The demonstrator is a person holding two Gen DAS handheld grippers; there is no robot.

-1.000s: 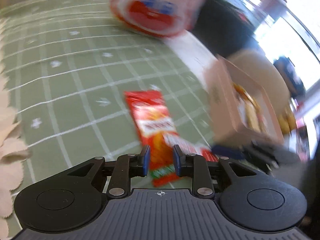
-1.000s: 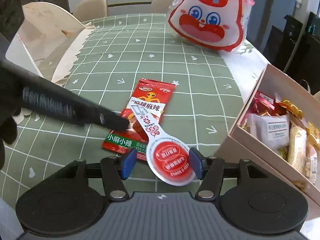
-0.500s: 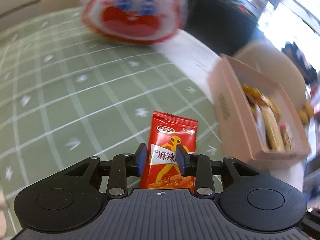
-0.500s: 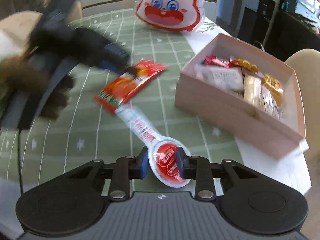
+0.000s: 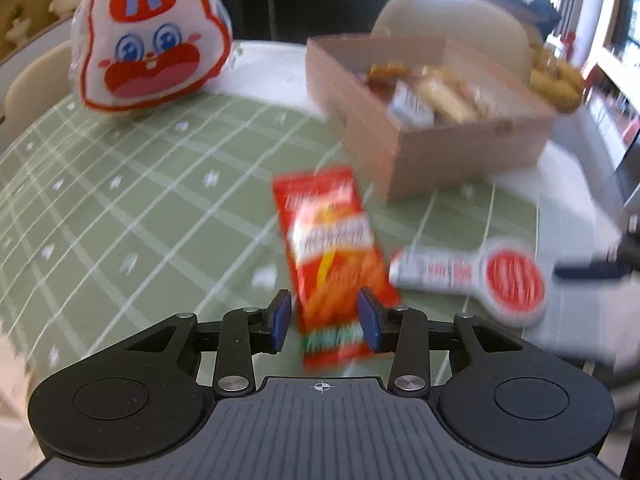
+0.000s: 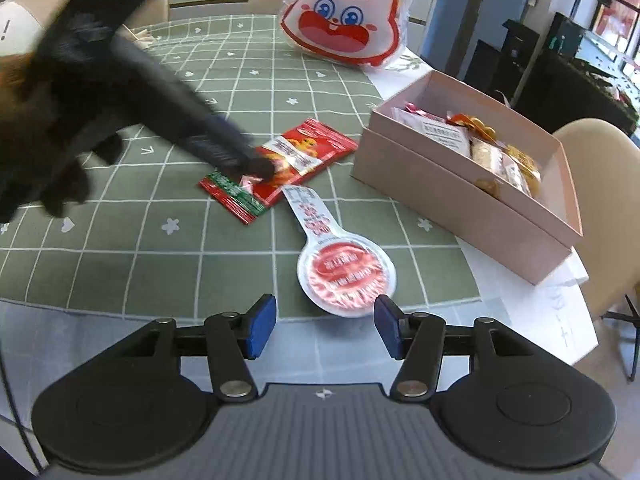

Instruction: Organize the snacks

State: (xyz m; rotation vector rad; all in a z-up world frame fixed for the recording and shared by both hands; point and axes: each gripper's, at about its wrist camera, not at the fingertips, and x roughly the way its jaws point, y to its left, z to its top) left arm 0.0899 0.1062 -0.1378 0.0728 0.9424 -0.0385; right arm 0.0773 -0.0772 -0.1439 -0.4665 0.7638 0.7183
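Fingers (image 5: 282, 316) opening around red packet (image 5: 328, 256).

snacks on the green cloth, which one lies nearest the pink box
The red packet: its top end nearly reaches the pink box, while the spoon-shaped white pack lies further toward the camera.

red snack packet (image 5: 328, 256) smeared by blur, print unreadable, box (image 5: 432, 152) contents kinda fuzzy, left gripper (image 6: 256, 166) tip just a dark smear
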